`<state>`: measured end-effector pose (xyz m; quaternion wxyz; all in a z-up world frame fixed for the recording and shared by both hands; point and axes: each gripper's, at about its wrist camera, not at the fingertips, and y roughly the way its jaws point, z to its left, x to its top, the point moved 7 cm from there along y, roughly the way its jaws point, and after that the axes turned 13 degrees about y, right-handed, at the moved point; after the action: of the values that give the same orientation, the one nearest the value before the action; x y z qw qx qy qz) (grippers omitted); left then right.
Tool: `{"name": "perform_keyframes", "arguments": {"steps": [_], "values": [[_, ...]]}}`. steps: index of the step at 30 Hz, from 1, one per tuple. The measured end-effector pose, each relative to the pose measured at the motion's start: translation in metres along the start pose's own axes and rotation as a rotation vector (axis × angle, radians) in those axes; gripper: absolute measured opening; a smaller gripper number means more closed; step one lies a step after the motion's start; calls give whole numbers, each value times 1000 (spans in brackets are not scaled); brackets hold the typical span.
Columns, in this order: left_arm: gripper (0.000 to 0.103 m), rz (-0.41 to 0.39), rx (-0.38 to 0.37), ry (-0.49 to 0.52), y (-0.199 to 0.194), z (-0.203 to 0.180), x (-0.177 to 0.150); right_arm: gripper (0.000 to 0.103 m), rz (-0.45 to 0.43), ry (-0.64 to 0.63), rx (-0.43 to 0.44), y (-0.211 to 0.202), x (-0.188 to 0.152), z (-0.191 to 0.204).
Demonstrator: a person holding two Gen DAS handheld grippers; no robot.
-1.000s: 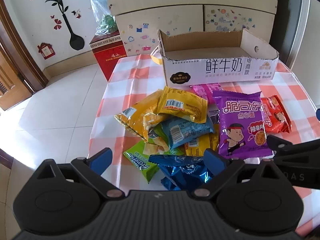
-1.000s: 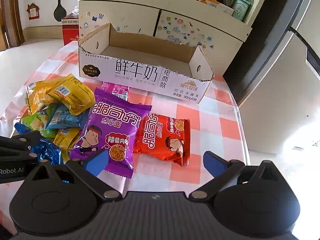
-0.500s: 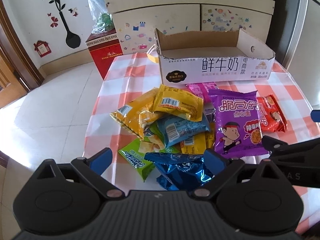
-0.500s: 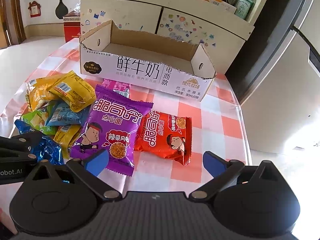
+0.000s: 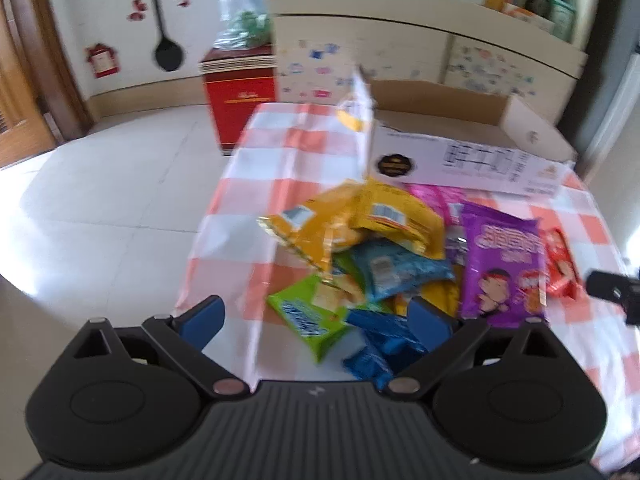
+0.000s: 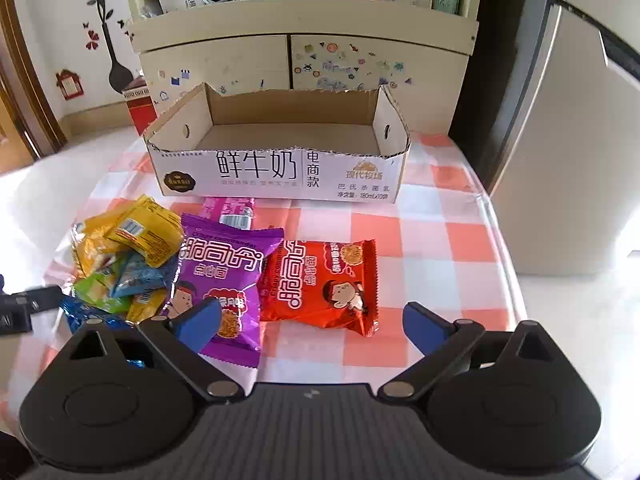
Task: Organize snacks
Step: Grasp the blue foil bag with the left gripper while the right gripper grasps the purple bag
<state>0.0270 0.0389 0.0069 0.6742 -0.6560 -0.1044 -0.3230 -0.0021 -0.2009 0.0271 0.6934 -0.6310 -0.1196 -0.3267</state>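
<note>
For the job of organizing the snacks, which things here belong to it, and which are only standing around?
Belong to the job:
- cardboard box, nothing seen inside
- purple packet
- red packet
- pile of yellow, green and blue packets
- pink packet

Only standing around:
- red carton on the floor
- cabinet with stickers
- checked tablecloth

- white wall point(image 5: 120, 12) with flower and vase decals point(image 6: 108, 52), small red house sticker point(image 5: 102, 60)
- pale glossy floor tiles point(image 5: 100, 200), bright daylight glare on them
- wooden door frame point(image 5: 48, 60) at left edge
- cream cabinet point(image 6: 304, 60) behind the bench, two doors dotted with small stickers, open shelf on top crammed with boxes and bottles
- red box point(image 5: 240, 96) on floor, plastic bag point(image 5: 240, 16) on it
- bench under orange-white checked cloth point(image 6: 440, 240)
- white appliance side point(image 6: 560, 160) at right
</note>
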Motion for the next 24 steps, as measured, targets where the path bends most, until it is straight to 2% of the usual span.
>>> {"name": "perform_keyframes", "arguments": {"steps": [3, 7, 9, 12, 16, 24], "values": [[97, -2, -85, 30, 3, -16, -5, 98, 5, 10, 24, 1, 0, 1], [97, -9, -138, 137, 6, -45, -12, 95, 15, 17, 60, 2, -1, 6], [97, -7, -135, 182, 10, -56, -16, 94, 16, 13, 73, 4, -1, 10], [97, 9, -92, 213, 20, -62, -20, 92, 28, -11, 88, 9, -2, 17], [97, 11, -61, 173, 27, -56, -21, 91, 47, -46, 102, 17, -3, 25], [93, 12, -62, 135, 40, -54, -22, 87, 82, -65, 115, 36, -6, 39]]}}
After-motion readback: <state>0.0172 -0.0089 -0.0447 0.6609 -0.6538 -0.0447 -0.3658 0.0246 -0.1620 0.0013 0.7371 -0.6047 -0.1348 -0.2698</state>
